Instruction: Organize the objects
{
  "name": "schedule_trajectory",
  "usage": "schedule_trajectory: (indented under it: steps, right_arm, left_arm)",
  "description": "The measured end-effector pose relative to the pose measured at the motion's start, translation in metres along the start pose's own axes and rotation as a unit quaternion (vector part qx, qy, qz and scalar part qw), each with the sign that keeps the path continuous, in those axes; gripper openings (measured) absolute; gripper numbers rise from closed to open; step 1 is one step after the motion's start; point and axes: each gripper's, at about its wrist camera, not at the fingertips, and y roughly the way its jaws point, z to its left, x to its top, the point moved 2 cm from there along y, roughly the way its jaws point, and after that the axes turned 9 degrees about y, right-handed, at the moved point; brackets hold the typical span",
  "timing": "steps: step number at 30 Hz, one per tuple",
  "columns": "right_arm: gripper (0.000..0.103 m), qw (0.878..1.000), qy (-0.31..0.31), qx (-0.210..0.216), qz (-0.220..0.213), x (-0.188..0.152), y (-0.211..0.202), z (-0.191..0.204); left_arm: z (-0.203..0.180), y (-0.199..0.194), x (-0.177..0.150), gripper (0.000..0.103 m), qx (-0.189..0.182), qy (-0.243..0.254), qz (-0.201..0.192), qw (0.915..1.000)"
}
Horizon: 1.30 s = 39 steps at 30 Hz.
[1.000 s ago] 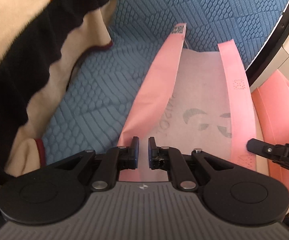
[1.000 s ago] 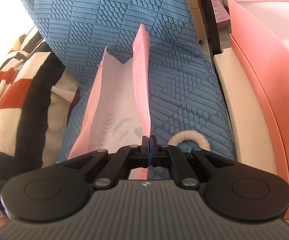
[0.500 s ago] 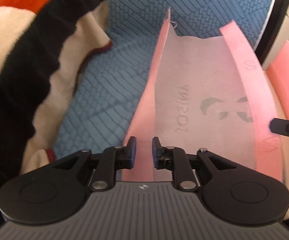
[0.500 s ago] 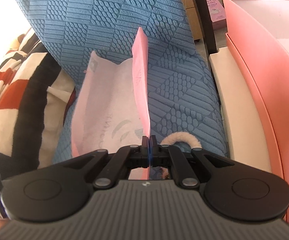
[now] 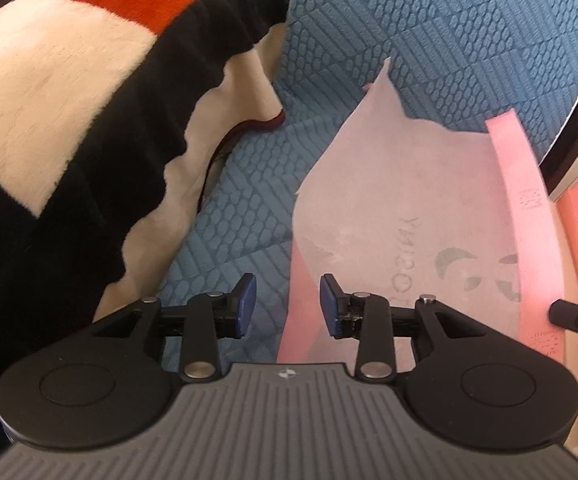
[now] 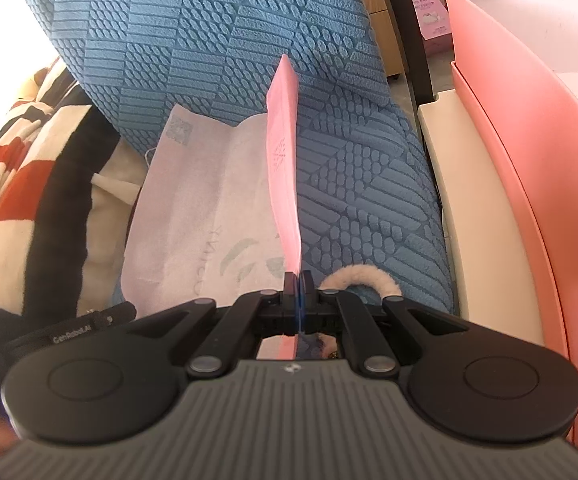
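Note:
A pale pink fabric bag (image 5: 389, 208) lies mouth-open on the blue textured sofa cover (image 5: 469, 40). My left gripper (image 5: 288, 306) is at the bag's near left edge and its jaws are opening. The pink edge sits in the gap between the blue pads (image 5: 247, 304), which do not press on it. In the right wrist view my right gripper (image 6: 299, 282) is shut on the bag's bright pink side strip (image 6: 283, 160), holding it upright above the bag's pale inside (image 6: 209, 200). The right gripper's fingertip (image 5: 577, 316) shows at the left view's right edge.
A black, red and cream fleece blanket (image 5: 69, 120) is heaped to the left of the bag. A fluffy beige ring (image 6: 363, 274) lies on the sofa just right of my right gripper. A large pink box (image 6: 529, 140) stands on a cream ledge (image 6: 481, 220) at the right.
The left jaws have spread from nearly shut and let go of the bag's left edge, which has slumped down flat. The right gripper still pinches the pink strip in the same place.

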Motion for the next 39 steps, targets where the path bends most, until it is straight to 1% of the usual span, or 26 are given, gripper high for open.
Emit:
schedule_trajectory:
  steps: [3, 6, 8, 10, 13, 17, 19, 21, 28, 32, 35, 39]
  right_arm:
    - [0.004, 1.000, 0.001, -0.001, 0.001, 0.001, 0.000, -0.001]
    - [0.004, 1.000, 0.003, 0.000, 0.004, 0.000, 0.000, 0.000]
    - [0.004, 1.000, 0.001, 0.001, 0.004, 0.000, 0.001, 0.001]
    - [0.004, 1.000, 0.000, 0.002, 0.004, 0.000, 0.001, 0.002]
    - [0.004, 1.000, 0.001, 0.001, 0.007, 0.001, 0.002, 0.001]
    - [0.004, 1.000, 0.007, -0.002, 0.014, 0.003, 0.005, -0.002]
    - [0.004, 1.000, 0.012, -0.001, 0.018, 0.005, 0.008, -0.003]
    - [0.004, 1.000, 0.017, 0.002, 0.022, 0.006, 0.009, -0.004]
    - [0.004, 0.999, 0.025, 0.017, 0.034, 0.007, 0.012, -0.003]
    - [0.004, 0.999, 0.028, 0.025, 0.039, 0.007, 0.013, -0.001]
    - [0.004, 0.998, 0.029, 0.026, 0.042, 0.008, 0.015, -0.001]
    - [0.004, 0.998, 0.030, 0.025, 0.046, 0.006, 0.018, -0.002]
  left_arm:
    - [0.001, -0.001, 0.001, 0.041, 0.022, 0.004, 0.004, 0.9997]
    - [0.005, 0.001, -0.001, 0.041, 0.032, 0.000, 0.010, 0.9994]
    - [0.009, 0.007, -0.004, 0.040, 0.041, -0.006, 0.028, 0.9987]
    - [0.012, 0.016, -0.007, 0.040, 0.041, -0.017, 0.049, 0.9978]
    - [0.011, 0.019, -0.004, 0.040, 0.052, -0.009, 0.048, 0.9975]
    - [0.020, 0.025, 0.001, 0.040, 0.081, -0.033, 0.042, 0.9952]
    - [0.022, 0.026, 0.003, 0.040, 0.087, -0.042, 0.040, 0.9945]
    - [0.021, 0.024, 0.004, 0.040, 0.080, -0.044, 0.038, 0.9951]
    - [0.014, -0.012, 0.008, 0.041, 0.039, -0.032, -0.004, 0.9987]
    - [0.010, -0.037, 0.011, 0.041, 0.011, -0.038, -0.021, 0.9990]
    - [0.002, -0.055, 0.013, 0.041, -0.002, -0.035, -0.039, 0.9987]
    - [-0.005, -0.072, 0.018, 0.040, -0.018, -0.034, -0.052, 0.9979]
